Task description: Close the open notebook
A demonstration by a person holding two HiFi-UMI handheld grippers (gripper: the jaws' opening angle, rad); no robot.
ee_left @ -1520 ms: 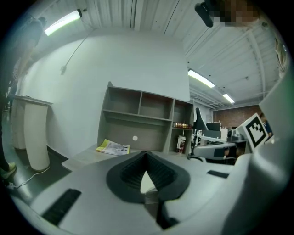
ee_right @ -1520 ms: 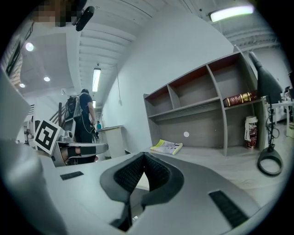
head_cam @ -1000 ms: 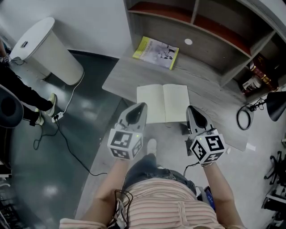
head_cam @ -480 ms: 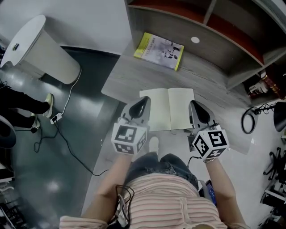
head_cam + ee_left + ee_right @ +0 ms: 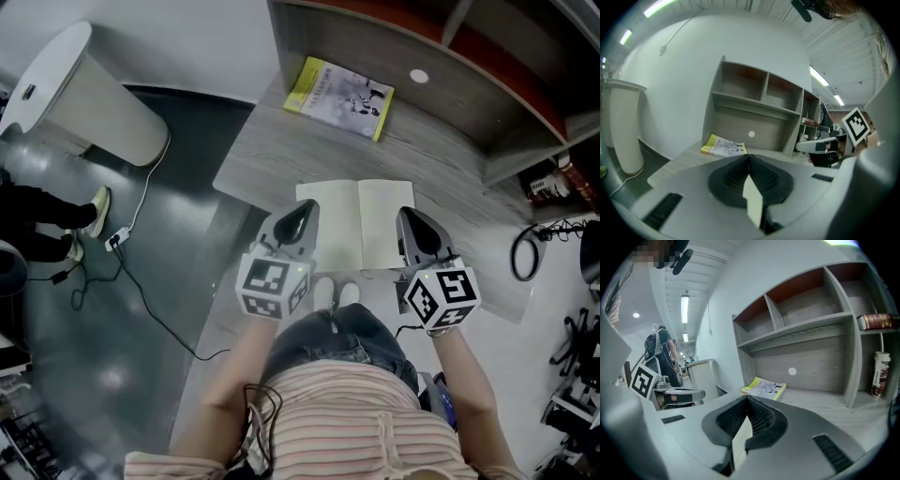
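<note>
On the desk (image 5: 272, 155), the notebook (image 5: 356, 223) lies open, pages up, near the front edge. The left claw (image 5: 302, 211) is over its left edge and the right claw (image 5: 410, 217) over its right edge. Each claw's jaws are closed tip to tip, with a pale strip of page showing behind the tips. A yellow booklet (image 5: 339, 86) lies farther back, by the shelf (image 5: 450, 56).

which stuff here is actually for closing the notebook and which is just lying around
For the job:
- open notebook, flat on the desk
- left tongs, shut, at its left edge
- right tongs, shut, at its right edge

Just lying about:
- yellow booklet
- white bin
- bottle in the shelf unit
</note>
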